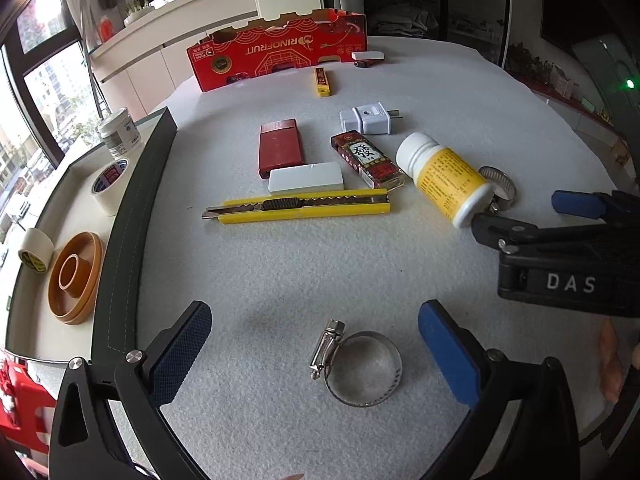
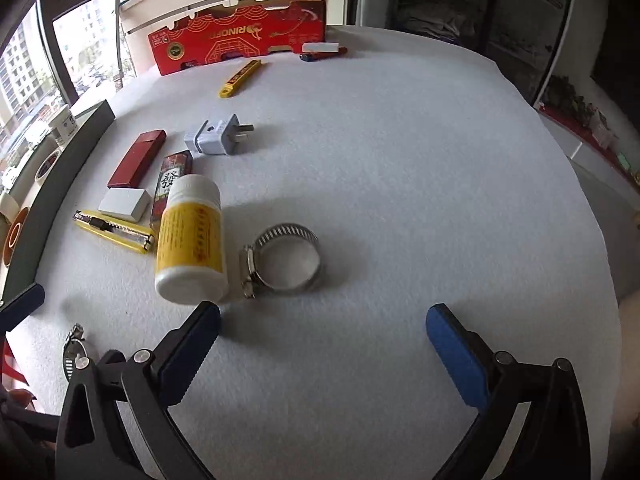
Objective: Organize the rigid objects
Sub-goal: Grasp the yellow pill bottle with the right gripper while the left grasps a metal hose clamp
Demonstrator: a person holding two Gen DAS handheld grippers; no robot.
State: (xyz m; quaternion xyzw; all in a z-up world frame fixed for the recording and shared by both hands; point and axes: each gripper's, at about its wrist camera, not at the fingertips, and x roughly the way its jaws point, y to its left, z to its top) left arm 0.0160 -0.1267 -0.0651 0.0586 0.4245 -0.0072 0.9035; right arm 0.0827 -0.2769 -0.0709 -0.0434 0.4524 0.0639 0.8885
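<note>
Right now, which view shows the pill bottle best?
The right wrist view: the pill bottle lies close and whole, label facing up. In the left wrist view it sits farther off, its base partly behind the right tool.

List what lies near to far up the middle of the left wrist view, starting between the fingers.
Hose clamp → yellow utility knife → white block → red flat case → small yellow cutter → red fruit box.
</note>
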